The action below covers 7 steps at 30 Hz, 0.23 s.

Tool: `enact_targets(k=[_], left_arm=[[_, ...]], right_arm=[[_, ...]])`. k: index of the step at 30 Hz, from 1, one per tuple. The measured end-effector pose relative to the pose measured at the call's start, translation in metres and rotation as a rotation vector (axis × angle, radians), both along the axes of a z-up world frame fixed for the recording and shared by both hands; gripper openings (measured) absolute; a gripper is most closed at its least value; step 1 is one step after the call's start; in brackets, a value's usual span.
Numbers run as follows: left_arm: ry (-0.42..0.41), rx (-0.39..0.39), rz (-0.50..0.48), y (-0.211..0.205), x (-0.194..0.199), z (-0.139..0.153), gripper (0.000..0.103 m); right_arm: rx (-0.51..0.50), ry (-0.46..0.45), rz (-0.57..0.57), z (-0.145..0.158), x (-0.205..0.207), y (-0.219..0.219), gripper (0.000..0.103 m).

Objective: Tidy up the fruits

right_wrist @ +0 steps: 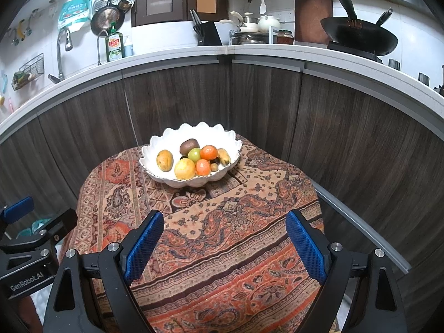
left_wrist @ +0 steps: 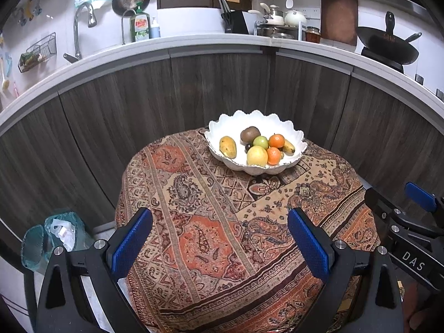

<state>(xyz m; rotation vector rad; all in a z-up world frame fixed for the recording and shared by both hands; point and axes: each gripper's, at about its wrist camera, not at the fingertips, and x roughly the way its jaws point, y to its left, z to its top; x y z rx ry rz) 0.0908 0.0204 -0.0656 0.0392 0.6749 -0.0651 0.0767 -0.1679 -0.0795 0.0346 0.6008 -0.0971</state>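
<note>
Setting: a kitchen; a small round surface (left_wrist: 211,238) draped in a patterned orange and brown cloth stood before dark wood cabinets
Bowl: a white scalloped bowl (left_wrist: 297,138) sat at the far side of the surface, well apart from both grippers
Fruits: all lay inside the bowl; a mango (left_wrist: 227,146) on its left; a brown kiwi (left_wrist: 250,134) at the back; a green apple (left_wrist: 260,142); 2 oranges (left_wrist: 276,141); a yellow apple (left_wrist: 257,156) in front; a banana (left_wrist: 288,147) on its right
Left gripper (left_wrist: 219,240): blue-padded fingers stood wide apart over the near cloth; nothing between them
Right gripper (right_wrist: 224,242): fingers likewise spread wide; they held nothing
Behind: a wok (right_wrist: 360,38) and a tap (left_wrist: 80,27) on the counter
</note>
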Motion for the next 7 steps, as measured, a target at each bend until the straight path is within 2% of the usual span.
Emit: enact_targets(k=[7], left_arm=[[0.025, 0.003, 0.002, 0.0, 0.011, -0.012, 0.099]], right_arm=[[-0.001, 0.023, -0.001, -0.011, 0.008, 0.002, 0.09]])
